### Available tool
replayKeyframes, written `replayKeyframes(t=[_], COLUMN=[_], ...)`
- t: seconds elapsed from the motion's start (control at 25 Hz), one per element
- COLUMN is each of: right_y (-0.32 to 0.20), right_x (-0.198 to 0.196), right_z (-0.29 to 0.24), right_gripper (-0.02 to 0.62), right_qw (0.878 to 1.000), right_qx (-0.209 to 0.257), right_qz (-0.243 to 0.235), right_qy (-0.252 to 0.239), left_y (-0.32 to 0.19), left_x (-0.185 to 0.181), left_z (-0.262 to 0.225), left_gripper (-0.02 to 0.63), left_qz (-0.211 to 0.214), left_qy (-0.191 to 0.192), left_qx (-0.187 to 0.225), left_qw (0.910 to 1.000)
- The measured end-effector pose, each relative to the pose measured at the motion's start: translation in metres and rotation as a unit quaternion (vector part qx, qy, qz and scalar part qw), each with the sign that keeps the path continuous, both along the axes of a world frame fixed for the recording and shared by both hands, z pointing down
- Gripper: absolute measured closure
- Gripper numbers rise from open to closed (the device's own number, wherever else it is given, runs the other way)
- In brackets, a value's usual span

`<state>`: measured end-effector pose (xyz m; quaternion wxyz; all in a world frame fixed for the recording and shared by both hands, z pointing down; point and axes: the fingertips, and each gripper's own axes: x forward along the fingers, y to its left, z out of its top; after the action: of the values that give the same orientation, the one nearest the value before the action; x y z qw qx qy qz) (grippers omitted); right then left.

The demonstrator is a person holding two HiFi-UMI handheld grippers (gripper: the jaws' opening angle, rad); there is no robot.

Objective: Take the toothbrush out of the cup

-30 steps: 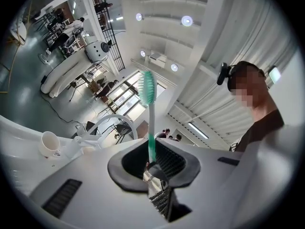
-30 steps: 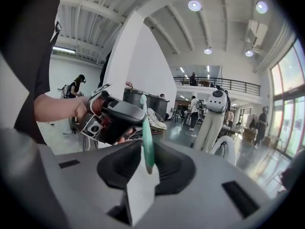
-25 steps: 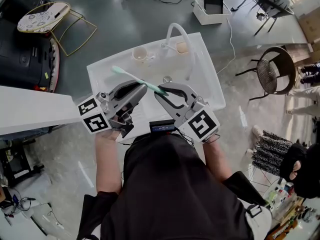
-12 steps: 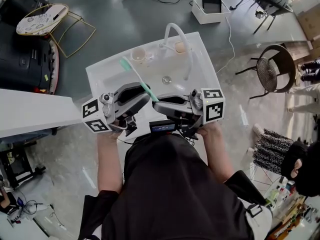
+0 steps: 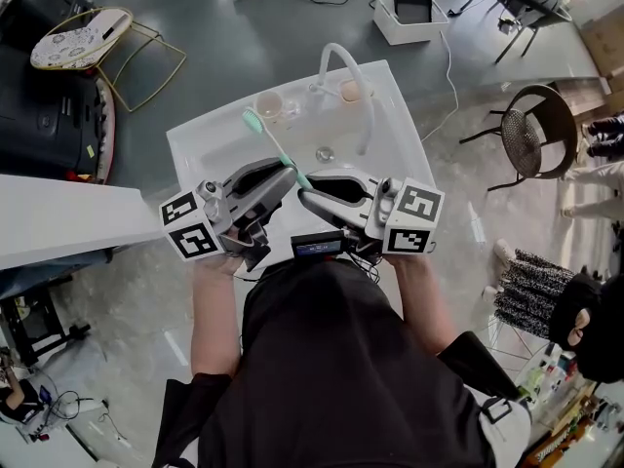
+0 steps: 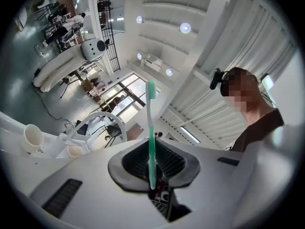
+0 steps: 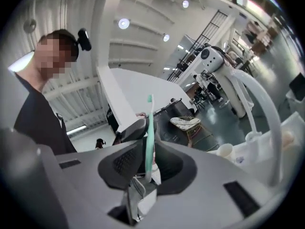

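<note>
The mint-green toothbrush [image 5: 276, 148] is out of the cup and hangs over the white sink [image 5: 398, 144], bristle head toward the cream cup [image 5: 270, 105] at the back left. Both grippers meet on its handle end. My left gripper [image 5: 285, 174] has just been closing with the handle between its pads, and in the left gripper view the toothbrush [image 6: 151, 132] stands up out of the left gripper [image 6: 153, 168]. My right gripper [image 5: 304, 195] is shut on the same handle, and the toothbrush [image 7: 149, 132] rises from the right gripper [image 7: 147, 168].
A white arched faucet [image 5: 336, 61] stands at the sink's back, with a second small cup [image 5: 353, 91] to its right and the drain [image 5: 325, 154] in the basin. On the floor are a round rack [image 5: 83, 32] to the left and a chair [image 5: 531, 144] to the right.
The right gripper has rolled, so its marker cube shows a different face. The toothbrush has swung from pointing left to pointing up-left toward the cup. Both hands stay close together.
</note>
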<state>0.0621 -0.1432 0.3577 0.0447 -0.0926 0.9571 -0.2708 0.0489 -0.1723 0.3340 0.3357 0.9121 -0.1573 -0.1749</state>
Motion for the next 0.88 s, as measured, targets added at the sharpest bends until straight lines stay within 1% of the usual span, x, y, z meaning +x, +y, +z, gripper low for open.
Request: replayKeyframes(t=[0.08, 0.2, 0.32, 0.4, 0.56, 0.72, 0.8, 0.88], right_y=[-0.001, -0.003, -0.001, -0.002, -0.009, -0.018, -0.021, -0.023], right_x=[-0.002, -0.004, -0.002, -0.001, 0.004, 0.013, 0.017, 0.020], right_z=[0.003, 0.005, 0.006, 0.008, 0.008, 0.009, 0.009, 0.005], right_gripper=[0.529, 0.531, 0.540, 0.541, 0.543, 0.543, 0.542, 0.542], right_qw=[1.000, 1.000, 1.000, 1.000, 0.996, 0.984, 0.979, 0.975], right_qx=[0.015, 0.008, -0.001, -0.015, -0.079, -0.140, -0.158, -0.164], right_qz=[0.004, -0.003, -0.012, -0.014, -0.003, 0.008, 0.012, 0.014], right_qy=[0.020, 0.019, 0.010, 0.001, -0.051, -0.110, -0.131, -0.150], left_y=[-0.001, -0.002, 0.002, 0.004, -0.001, -0.004, -0.007, -0.008], left_x=[0.002, 0.003, 0.007, 0.009, 0.003, -0.012, -0.018, -0.023], left_z=[0.003, 0.004, 0.001, 0.000, 0.004, 0.011, 0.015, 0.016], left_gripper=[0.560, 0.560, 0.560, 0.558, 0.555, 0.557, 0.557, 0.557], left_qz=[0.000, 0.008, 0.014, 0.013, -0.011, -0.041, -0.054, -0.066], left_qy=[-0.006, -0.005, -0.014, -0.012, 0.010, 0.037, 0.045, 0.053], left_qx=[-0.010, -0.010, 0.011, 0.023, 0.015, -0.001, -0.008, -0.011], left_qw=[0.9999, 0.9999, 0.9997, 0.9996, 0.9998, 0.9985, 0.9975, 0.9964])
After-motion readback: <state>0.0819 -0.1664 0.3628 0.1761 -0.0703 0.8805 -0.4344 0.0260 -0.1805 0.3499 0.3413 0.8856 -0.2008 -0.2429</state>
